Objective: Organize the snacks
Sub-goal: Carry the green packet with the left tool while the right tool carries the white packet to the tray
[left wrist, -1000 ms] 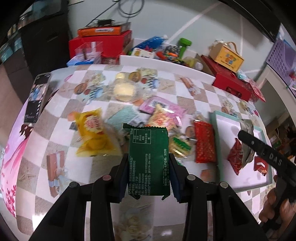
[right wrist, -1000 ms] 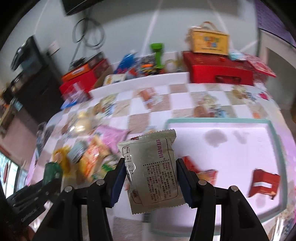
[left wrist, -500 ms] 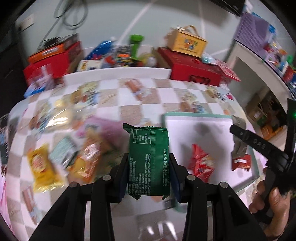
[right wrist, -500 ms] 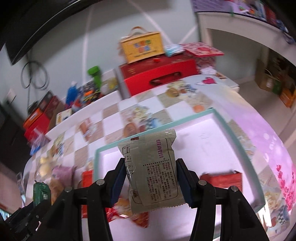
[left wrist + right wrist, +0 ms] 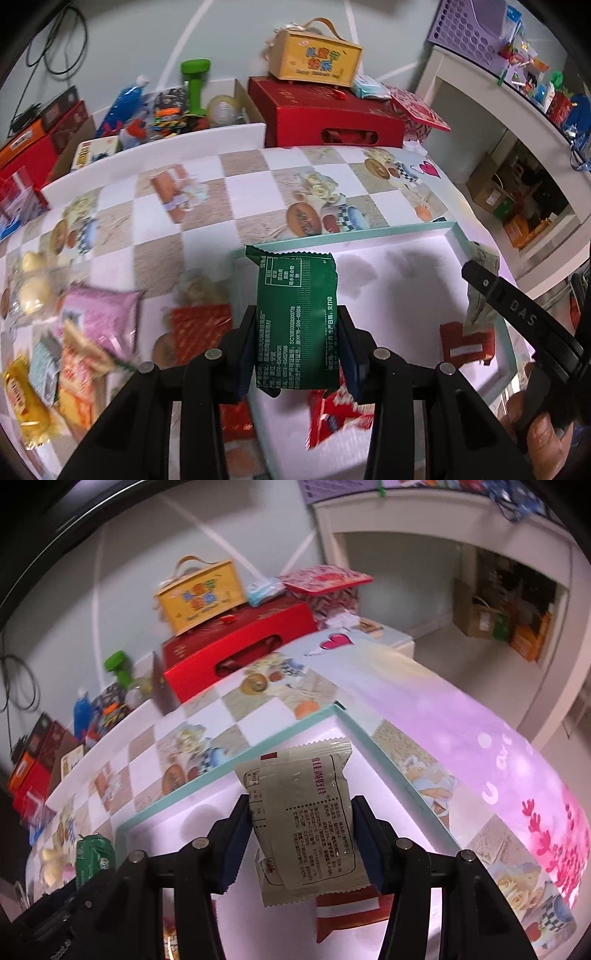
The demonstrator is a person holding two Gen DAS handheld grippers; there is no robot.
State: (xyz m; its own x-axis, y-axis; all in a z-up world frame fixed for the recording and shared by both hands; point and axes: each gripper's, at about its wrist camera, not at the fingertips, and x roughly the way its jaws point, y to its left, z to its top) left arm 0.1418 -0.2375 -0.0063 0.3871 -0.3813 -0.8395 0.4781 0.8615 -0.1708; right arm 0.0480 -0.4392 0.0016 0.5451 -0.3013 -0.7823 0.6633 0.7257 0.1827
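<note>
Left wrist view: a second ago the loose snack pile lay ahead of the left fingers [image 5: 297, 350]; now the teal-rimmed white tray [image 5: 347, 238] lies beyond and under them, so a drop looks close. They pinch the green packet [image 5: 297, 325] by its side edges, upright.

Right wrist view: the right fingers [image 5: 303, 842] have swung from the tabletop [image 5: 207, 738] to the tray's far corner [image 5: 334, 707], pinching the beige packet [image 5: 306, 823] above a red packet [image 5: 347, 908].

A yellow handled box [image 5: 314, 59] sits on a red gift box [image 5: 325, 114], near a green dumbbell [image 5: 195, 86].
</note>
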